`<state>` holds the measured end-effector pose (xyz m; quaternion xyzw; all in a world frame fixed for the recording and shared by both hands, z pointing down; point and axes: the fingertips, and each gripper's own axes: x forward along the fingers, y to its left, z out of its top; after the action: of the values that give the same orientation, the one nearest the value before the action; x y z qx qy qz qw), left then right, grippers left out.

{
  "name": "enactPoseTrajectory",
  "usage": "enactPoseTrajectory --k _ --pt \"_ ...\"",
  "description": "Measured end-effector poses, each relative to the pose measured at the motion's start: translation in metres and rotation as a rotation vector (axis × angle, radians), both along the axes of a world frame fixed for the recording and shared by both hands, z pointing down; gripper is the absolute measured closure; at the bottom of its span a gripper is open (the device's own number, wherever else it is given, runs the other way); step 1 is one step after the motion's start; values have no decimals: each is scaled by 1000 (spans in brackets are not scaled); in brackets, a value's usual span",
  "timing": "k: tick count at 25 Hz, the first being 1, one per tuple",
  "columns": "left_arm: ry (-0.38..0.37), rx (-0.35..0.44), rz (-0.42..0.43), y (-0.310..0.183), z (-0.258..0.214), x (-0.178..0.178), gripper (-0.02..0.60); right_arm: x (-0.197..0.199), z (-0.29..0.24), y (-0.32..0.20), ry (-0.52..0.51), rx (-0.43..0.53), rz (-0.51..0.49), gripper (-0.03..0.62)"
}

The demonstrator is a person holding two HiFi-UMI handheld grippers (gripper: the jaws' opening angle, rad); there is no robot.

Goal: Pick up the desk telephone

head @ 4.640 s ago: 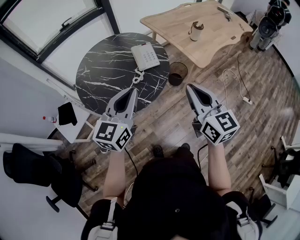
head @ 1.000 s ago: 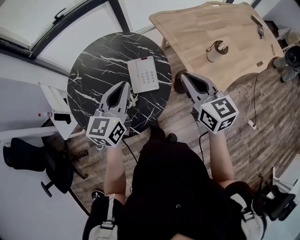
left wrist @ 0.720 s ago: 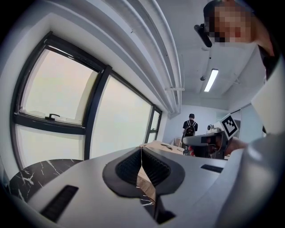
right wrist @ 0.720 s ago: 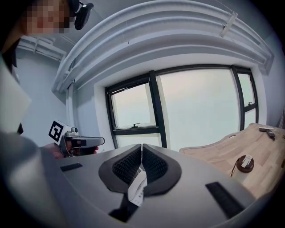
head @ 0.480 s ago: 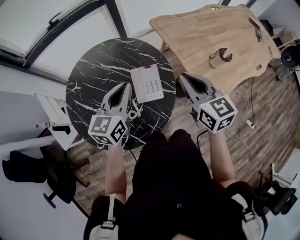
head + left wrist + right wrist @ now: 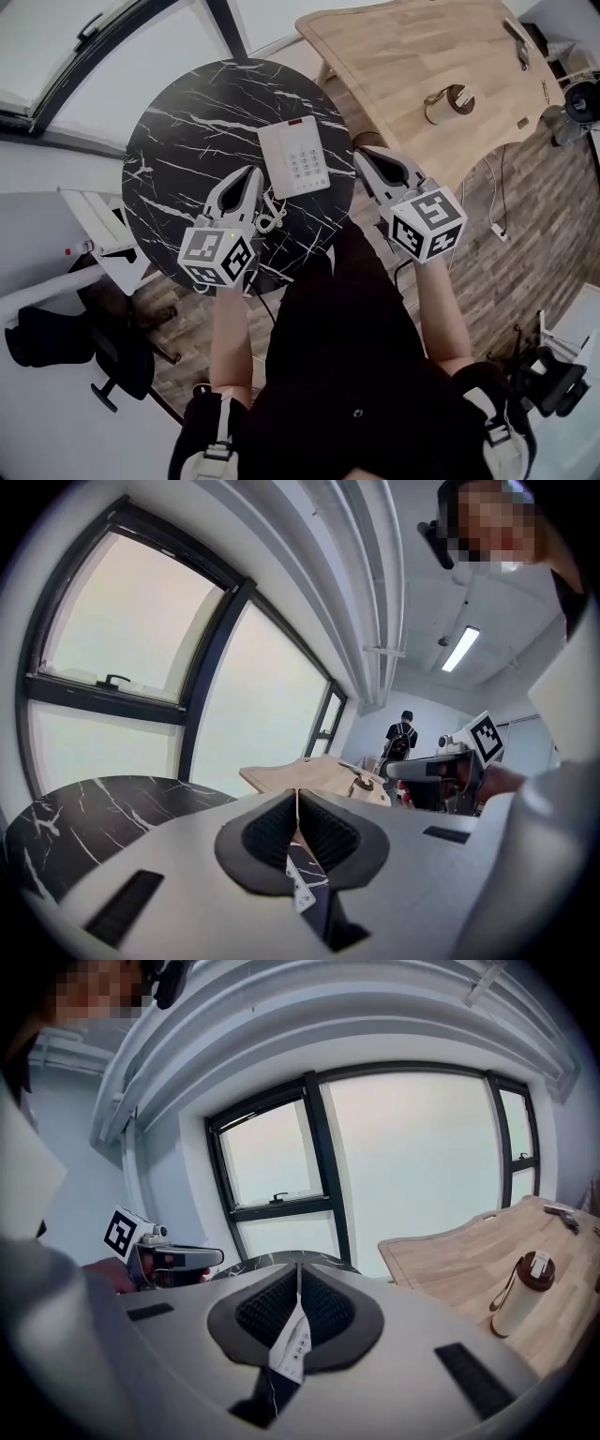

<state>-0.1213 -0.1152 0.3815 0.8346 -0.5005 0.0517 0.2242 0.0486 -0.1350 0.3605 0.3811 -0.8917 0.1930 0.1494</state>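
The white desk telephone [image 6: 295, 157], with a grey keypad and a red strip at its far end, lies on the round black marble table [image 6: 187, 141], near its right edge. Its coiled cord [image 6: 270, 216] trails off the near end. My left gripper [image 6: 251, 174] is shut and empty, its tips over the table just left of the phone's near corner. Also shut and empty, my right gripper [image 6: 362, 154] hangs off the table's right edge, beside the phone. A strip of the phone [image 6: 302, 892] shows below the shut left jaws, and the phone [image 6: 292, 1349] shows likewise below the right ones.
A light wooden table [image 6: 422, 47] stands at the back right with a lidded cup [image 6: 444, 101] on it. Left of the marble table are a small white shelf [image 6: 98, 234] and a black office chair [image 6: 56, 337]. Windows run behind. Cables lie on the wood floor [image 6: 497, 225].
The person has walked up to the marble table. Over the last second both grippers sank and moved forward, and now flank the phone's near end.
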Motion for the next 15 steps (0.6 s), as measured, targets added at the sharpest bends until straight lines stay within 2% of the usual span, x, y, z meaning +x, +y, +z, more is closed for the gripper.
enactPoseTrajectory --k 15 --pt "22 -239 -23 -18 102 -12 563 -21 103 -32 57 -233 -67 560"
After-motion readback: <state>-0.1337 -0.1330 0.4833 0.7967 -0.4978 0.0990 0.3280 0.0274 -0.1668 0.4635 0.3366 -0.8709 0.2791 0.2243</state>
